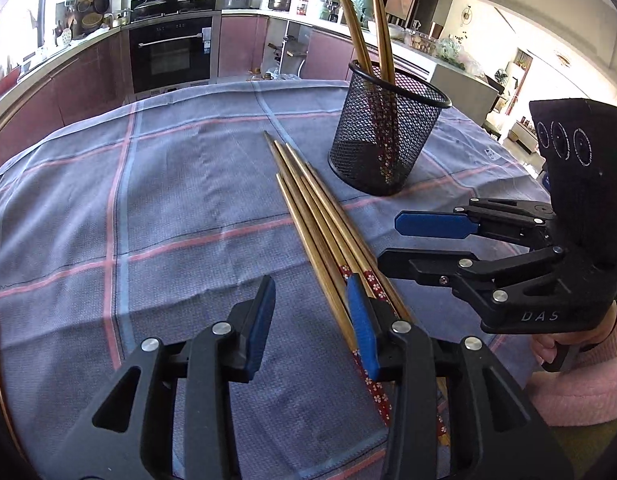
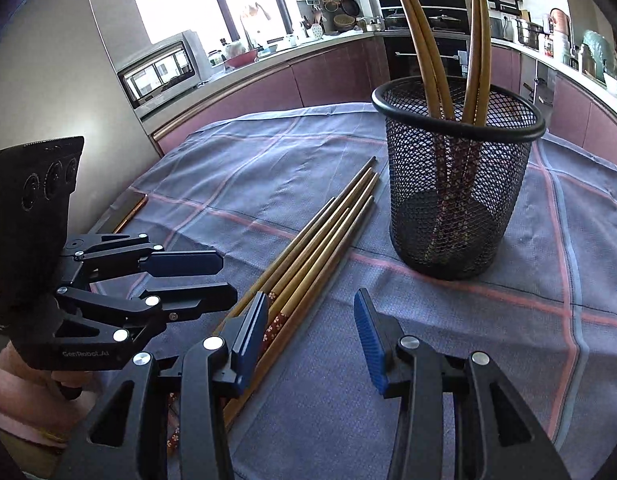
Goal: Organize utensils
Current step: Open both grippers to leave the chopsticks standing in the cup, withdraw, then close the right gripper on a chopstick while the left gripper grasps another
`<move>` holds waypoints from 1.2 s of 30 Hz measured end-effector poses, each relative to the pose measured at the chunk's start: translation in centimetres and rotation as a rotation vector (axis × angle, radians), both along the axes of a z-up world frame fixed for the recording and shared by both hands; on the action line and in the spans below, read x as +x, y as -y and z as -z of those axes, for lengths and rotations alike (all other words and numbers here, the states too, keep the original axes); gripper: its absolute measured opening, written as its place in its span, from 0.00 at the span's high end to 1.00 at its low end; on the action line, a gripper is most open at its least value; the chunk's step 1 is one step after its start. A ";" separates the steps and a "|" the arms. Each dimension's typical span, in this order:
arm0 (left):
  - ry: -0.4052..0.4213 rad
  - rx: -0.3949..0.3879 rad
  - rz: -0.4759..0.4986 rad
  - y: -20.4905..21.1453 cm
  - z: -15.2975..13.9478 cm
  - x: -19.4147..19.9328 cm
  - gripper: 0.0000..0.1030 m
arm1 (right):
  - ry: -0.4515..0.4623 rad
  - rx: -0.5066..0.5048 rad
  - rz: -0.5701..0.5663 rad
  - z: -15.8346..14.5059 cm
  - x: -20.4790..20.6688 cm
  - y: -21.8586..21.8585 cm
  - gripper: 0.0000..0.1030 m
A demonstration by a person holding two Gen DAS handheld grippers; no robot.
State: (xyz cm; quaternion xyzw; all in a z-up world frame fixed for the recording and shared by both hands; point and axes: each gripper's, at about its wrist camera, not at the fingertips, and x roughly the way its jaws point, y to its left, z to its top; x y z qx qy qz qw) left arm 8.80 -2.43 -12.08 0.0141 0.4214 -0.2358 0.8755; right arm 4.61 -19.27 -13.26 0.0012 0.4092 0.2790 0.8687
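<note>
Fingers of both the left gripper (image 1: 310, 326) and right gripper (image 2: 310, 334) stand spread, holding nothing, flanking the bundle of chopsticks (image 1: 320, 220) lying on the tablecloth (image 1: 168, 200) beside the mesh holder (image 1: 388, 136). Isolating one pair near its patterned ends before closing should prevent scattering.

— What can't you make out from your two wrist cameras?

— The bundle of golden-brown wooden chopsticks (image 1: 308, 216) lying on the blue checked tablecloth (image 1: 168, 200): your black left gripper (image 1: 312, 320) hides their patterned ends, so you can't count them.

— And the black wire-mesh cup (image 2: 460, 200)?

— Its upright chopsticks (image 2: 420, 40) are cut off by the top edge.
</note>
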 end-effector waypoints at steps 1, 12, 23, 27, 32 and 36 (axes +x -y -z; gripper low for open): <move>0.001 0.006 0.002 0.1 0.1 0.0 0.64 | 0.002 -0.008 0.003 0.0 0.0 0.0 0.59; -0.003 0.034 0.006 0.4 0.6 -0.2 0.64 | 0.012 -0.079 0.013 0.6 -0.1 -0.7 0.59; 0.002 0.065 -0.005 0.3 0.7 -0.1 0.62 | 0.007 -0.118 0.027 0.5 0.2 -0.4 0.59; 0.001 0.066 -0.009 0.3 0.7 0.2 0.62 | 0.007 -0.139 0.028 0.6 0.4 -0.8 0.59; 0.002 0.072 -0.010 0.6 0.8 1.3 0.65 | 0.013 -0.156 0.040 0.6 1.2 -1.4 0.59; 0.000 0.077 -0.017 0.9 0.9 2.2 0.67 | 0.017 -0.152 0.060 0.7 1.8 -1.5 0.65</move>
